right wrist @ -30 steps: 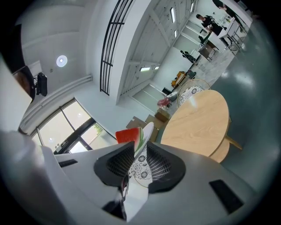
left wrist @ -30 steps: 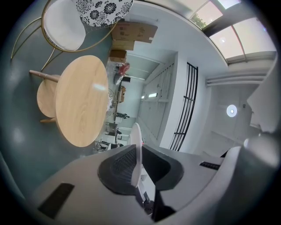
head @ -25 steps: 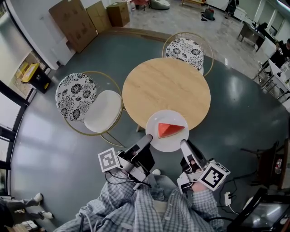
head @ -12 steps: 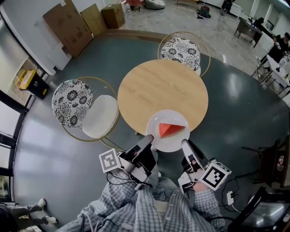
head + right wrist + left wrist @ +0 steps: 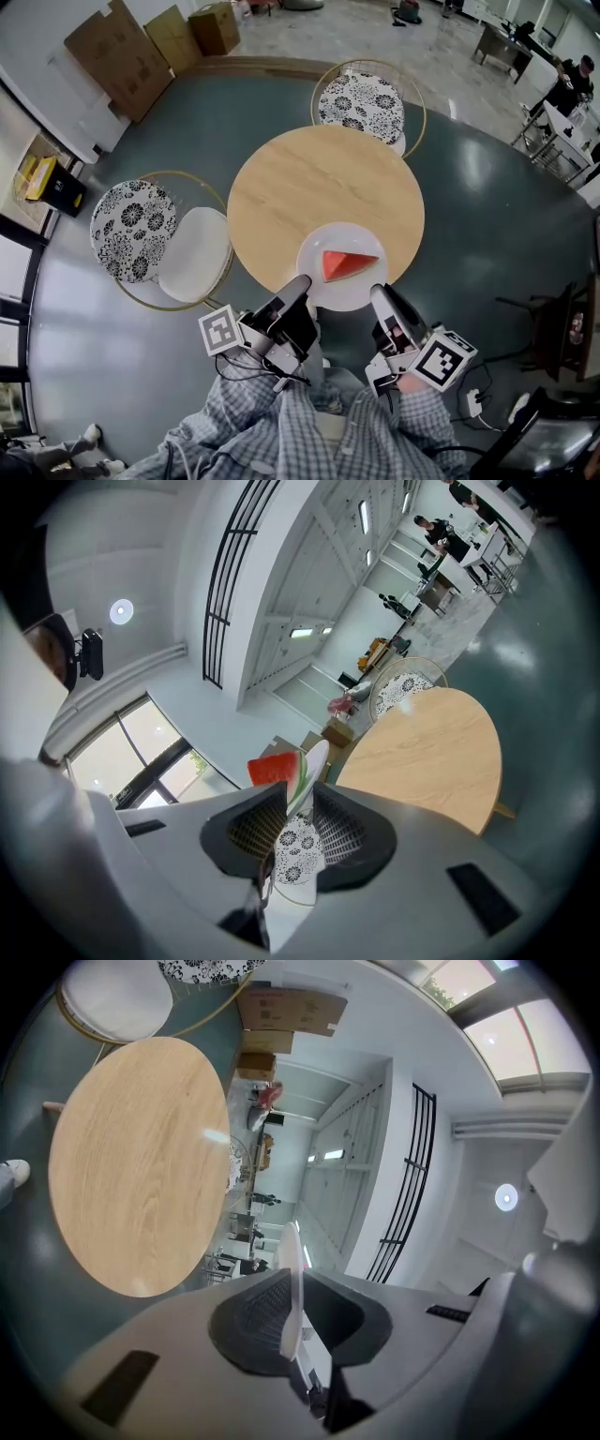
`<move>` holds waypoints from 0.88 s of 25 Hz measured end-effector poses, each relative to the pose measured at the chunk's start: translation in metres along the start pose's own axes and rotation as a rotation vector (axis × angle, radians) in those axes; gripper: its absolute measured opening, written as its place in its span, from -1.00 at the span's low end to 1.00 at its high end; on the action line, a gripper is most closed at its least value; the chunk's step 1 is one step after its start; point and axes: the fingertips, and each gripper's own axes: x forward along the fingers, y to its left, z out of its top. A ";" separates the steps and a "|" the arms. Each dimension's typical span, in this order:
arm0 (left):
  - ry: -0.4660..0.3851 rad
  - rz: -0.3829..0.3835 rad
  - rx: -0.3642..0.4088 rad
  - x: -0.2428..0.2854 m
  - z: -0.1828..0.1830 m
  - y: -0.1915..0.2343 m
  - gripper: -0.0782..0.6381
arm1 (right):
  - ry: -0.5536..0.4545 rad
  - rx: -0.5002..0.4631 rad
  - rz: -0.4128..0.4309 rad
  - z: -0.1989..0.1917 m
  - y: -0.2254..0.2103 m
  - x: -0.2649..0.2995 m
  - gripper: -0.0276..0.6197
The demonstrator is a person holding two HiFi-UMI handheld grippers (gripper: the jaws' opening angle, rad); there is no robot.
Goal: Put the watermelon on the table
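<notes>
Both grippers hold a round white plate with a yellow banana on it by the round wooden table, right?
Not a banana: the head view shows a red triangular watermelon wedge on the round white plate. The left gripper and right gripper each clamp its rim by the round wooden table.

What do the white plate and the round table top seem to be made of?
Plate: probably glazed ceramic or melamine. It is plain white and smooth, with a thin rim; the look does not settle which. Table top: wood or wood-look laminate with a matte finish. Pale grain lines run across it.
</notes>
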 end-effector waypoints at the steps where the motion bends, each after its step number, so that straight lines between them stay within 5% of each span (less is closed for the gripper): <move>1: 0.002 0.002 -0.001 0.005 0.004 0.000 -0.67 | -0.002 0.002 -0.003 0.004 -0.001 0.005 -0.63; 22: 0.045 0.038 -0.020 0.066 0.102 0.011 -0.67 | -0.013 0.013 -0.046 0.043 -0.020 0.109 -0.63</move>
